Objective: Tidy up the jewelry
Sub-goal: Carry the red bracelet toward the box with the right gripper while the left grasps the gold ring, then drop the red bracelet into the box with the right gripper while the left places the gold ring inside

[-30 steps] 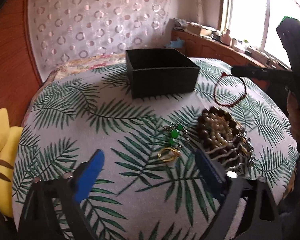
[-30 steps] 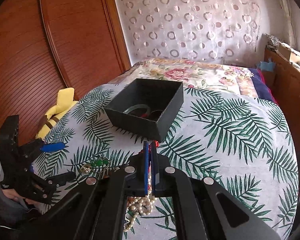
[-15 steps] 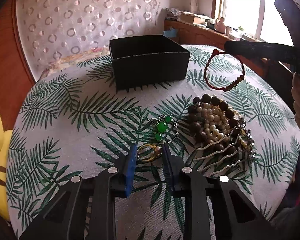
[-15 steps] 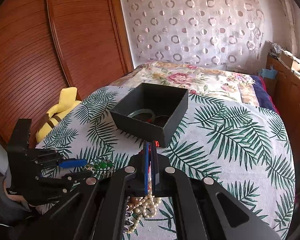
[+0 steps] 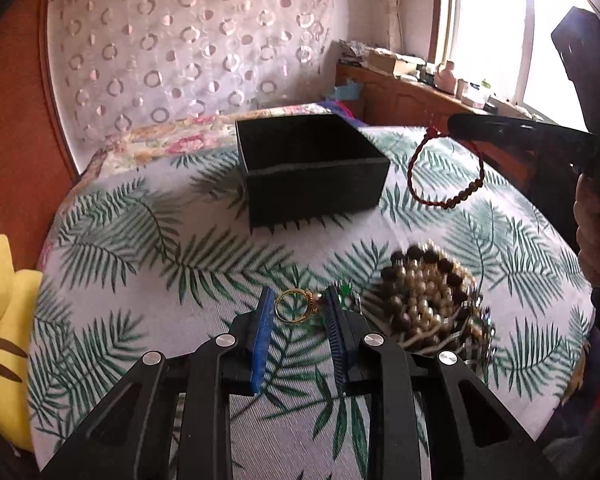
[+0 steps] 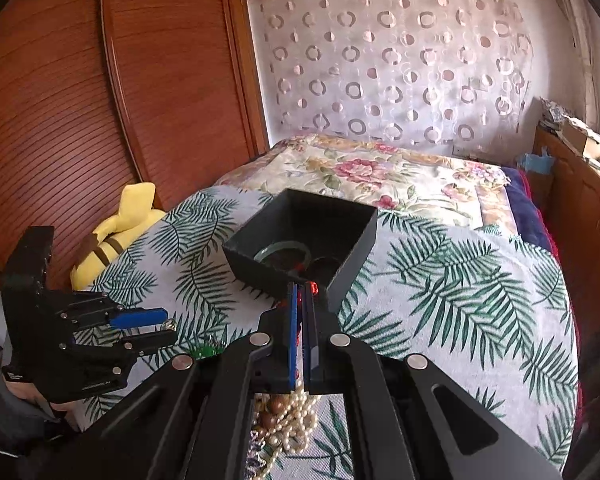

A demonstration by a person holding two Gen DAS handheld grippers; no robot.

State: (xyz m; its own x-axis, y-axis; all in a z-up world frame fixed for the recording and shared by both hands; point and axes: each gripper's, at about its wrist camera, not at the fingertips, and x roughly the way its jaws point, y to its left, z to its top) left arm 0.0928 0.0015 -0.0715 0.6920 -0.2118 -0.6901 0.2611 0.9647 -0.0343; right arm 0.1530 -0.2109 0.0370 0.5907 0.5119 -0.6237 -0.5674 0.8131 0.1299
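My left gripper (image 5: 298, 300) is shut on a gold ring (image 5: 298, 306) and holds it just above the cloth, in front of the black box (image 5: 312, 168). My right gripper (image 6: 301, 290) is shut on a red cord bracelet (image 5: 446, 172) that hangs to the right of the box, above the table. The box (image 6: 300, 236) holds a green bangle (image 6: 282, 250) and other dark pieces. A pile of pearl and brown bead strands (image 5: 432, 296) lies right of my left gripper. A green-stone piece (image 5: 344, 292) lies partly hidden behind my left gripper's right finger.
The round table (image 5: 140, 240) wears a palm-leaf cloth. A yellow plush toy (image 5: 4, 336) sits off its left edge. A bed with a floral cover (image 6: 380, 172) lies behind, a wooden wardrobe (image 6: 100, 100) to the left, and a wooden sideboard (image 5: 420, 96) under the window.
My left gripper closed from wide open onto the gold ring and lifted it off the cloth. My right gripper carried the red bracelet up and toward the box.
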